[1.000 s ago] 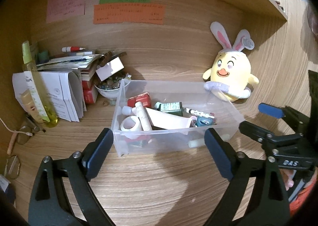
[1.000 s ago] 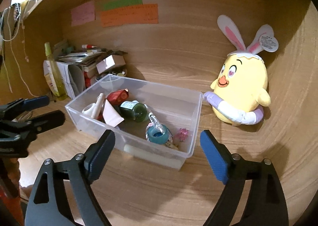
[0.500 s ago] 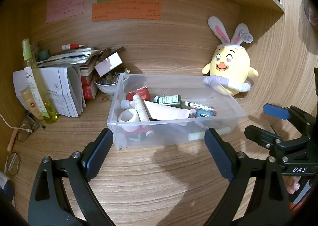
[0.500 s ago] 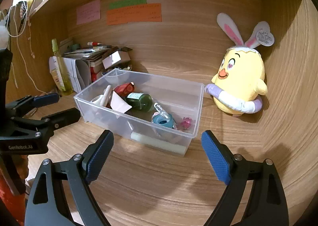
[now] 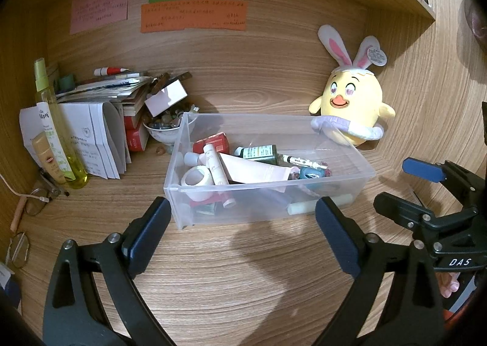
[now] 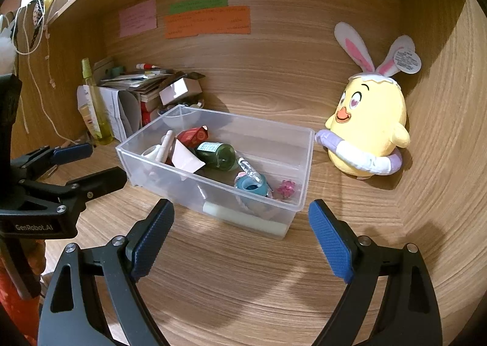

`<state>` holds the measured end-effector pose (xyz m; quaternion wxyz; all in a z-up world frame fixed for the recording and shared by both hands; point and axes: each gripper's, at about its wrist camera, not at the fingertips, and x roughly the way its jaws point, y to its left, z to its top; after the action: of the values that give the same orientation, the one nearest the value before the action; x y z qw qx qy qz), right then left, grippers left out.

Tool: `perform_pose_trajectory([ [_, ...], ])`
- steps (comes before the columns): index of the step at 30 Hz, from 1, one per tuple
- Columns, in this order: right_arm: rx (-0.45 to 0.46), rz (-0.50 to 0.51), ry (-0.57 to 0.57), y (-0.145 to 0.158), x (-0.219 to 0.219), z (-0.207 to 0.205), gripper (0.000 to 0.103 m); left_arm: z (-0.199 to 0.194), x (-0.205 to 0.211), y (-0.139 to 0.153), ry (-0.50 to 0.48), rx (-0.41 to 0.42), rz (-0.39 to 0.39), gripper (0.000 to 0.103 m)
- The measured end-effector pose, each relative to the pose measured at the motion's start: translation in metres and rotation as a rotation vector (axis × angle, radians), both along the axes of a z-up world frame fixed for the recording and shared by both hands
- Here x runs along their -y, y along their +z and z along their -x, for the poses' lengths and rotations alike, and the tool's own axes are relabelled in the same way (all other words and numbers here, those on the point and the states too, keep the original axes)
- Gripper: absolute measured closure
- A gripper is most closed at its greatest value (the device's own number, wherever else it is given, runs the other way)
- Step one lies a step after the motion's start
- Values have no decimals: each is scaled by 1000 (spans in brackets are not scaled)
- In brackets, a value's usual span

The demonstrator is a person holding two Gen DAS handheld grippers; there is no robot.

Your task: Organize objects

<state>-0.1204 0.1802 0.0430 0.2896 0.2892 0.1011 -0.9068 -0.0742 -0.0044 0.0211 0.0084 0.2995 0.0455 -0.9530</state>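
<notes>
A clear plastic bin stands on the wooden desk, holding a green bottle, a red box, a white tape roll, a pink tube, a teal tape dispenser and other small items. My left gripper is open and empty, just in front of the bin's near wall. My right gripper is open and empty, in front of the bin's right corner; it also shows in the left wrist view.
A yellow chick plush with rabbit ears sits right of the bin against the back wall. Papers, books and a small bowl are stacked at the left, with a tall yellow spray bottle. Glasses lie at far left.
Both grippers have drawn back from the bin, which now looks smaller and farther away. Both stay open and empty.
</notes>
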Motion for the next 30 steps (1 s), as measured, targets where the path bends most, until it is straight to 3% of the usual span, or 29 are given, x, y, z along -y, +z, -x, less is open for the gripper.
perform_pose_trajectory([
  [30,4,-1,2,-2,3,-1,14,1,-1,-1,4,5,-7,6],
])
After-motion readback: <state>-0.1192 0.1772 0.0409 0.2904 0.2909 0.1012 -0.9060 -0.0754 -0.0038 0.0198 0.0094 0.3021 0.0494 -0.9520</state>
